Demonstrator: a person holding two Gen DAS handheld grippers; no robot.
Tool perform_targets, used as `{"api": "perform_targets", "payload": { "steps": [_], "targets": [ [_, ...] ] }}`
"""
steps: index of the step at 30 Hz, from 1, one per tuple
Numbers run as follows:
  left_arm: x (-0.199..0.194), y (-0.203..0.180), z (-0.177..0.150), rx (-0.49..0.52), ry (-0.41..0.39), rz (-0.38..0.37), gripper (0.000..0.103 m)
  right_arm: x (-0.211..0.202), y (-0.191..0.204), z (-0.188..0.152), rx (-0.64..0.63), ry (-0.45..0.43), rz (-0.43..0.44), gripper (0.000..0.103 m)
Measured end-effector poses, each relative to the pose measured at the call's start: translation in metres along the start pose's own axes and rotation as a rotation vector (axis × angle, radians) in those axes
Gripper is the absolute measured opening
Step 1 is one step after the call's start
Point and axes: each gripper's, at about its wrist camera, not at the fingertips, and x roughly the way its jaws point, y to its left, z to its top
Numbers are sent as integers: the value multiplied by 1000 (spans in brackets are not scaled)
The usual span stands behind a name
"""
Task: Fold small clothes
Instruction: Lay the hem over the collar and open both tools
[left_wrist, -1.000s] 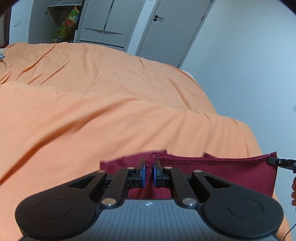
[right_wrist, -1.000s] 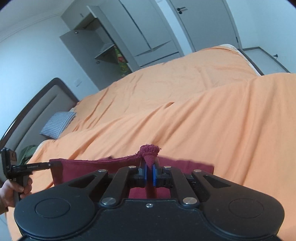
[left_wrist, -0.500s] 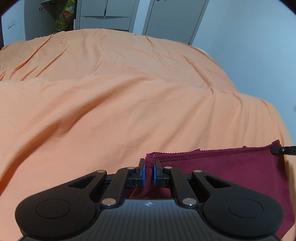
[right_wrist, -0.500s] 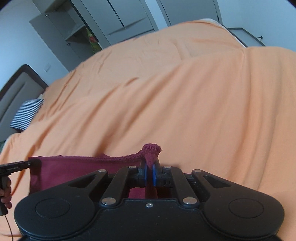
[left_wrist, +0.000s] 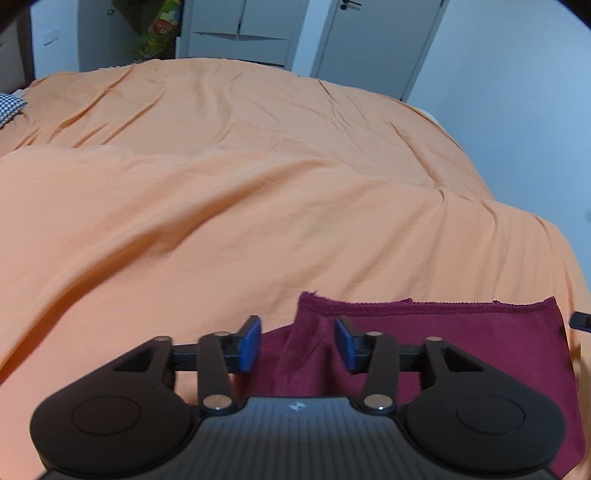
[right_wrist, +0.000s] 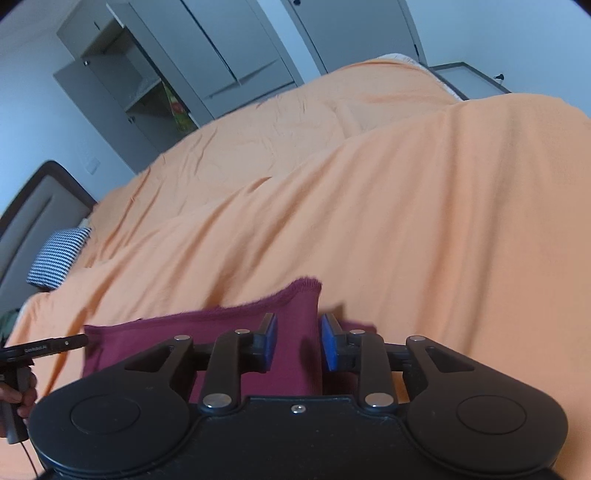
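Both tongs, left (left_wrist: 297, 343) and right (right_wrist: 297, 341), have sprung apart, releasing the maroon cloth (left_wrist: 461, 343); it lies on the orange bedspread (left_wrist: 258, 192).

Cloth (left_wrist: 443, 343): lies on the bedspread (left_wrist: 258, 184), near its front edge.
Left gripper (left_wrist: 297, 345): over the cloth's left corner.
Right gripper (right_wrist: 297, 341): over the cloth's right corner.
Pillow (right_wrist: 57, 256): far left, by the headboard (right_wrist: 33, 199).
Wardrobe (right_wrist: 207, 62): behind the bed.
Door (left_wrist: 373, 37): right of the wardrobe.

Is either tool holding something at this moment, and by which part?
Nothing is held: the left tool and right tool are open around corners of the dark red cloth.
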Motion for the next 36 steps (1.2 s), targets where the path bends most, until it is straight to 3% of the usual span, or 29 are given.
{"api": "perform_targets", "payload": {
  "steps": [6,10,14,18,19,20,21,23,26,30,34,36],
  "targets": [
    [-62,30,-60,-152,-42,-1,61,-62,-3,-68,33,14,36,31],
    [-89,35,-116,-183,24,-45,58,-83,-10,-114,57,68,12,32],
    [-94,27,-147,-175,88,-93,58,-89,-15,-131,112,108,48,32],
    [-84,23,-158,-203,123,-112,56,-77,-12,-137,102,149,57,32],
    [-81,22,-160,-215,126,-116,56,-74,-11,-138,98,158,72,28],
    [-79,23,-160,-227,127,-117,53,-72,-9,-139,95,165,77,16],
    [-77,24,-159,-234,127,-121,50,-72,-9,-140,90,174,74,10],
    [-75,27,-160,-253,134,-125,31,-71,-8,-142,88,187,61,8],
    [-77,30,-158,-280,136,-149,18,-75,-10,-139,103,192,74,6],
    [-87,28,-156,-269,153,-151,13,-88,-14,-130,131,186,116,5],
    [-72,25,-161,-253,217,-91,13,-86,-13,-132,70,213,43,6],
    [-72,21,-162,-255,190,-79,18,-82,-7,-135,50,216,28,9]
  ]
}}
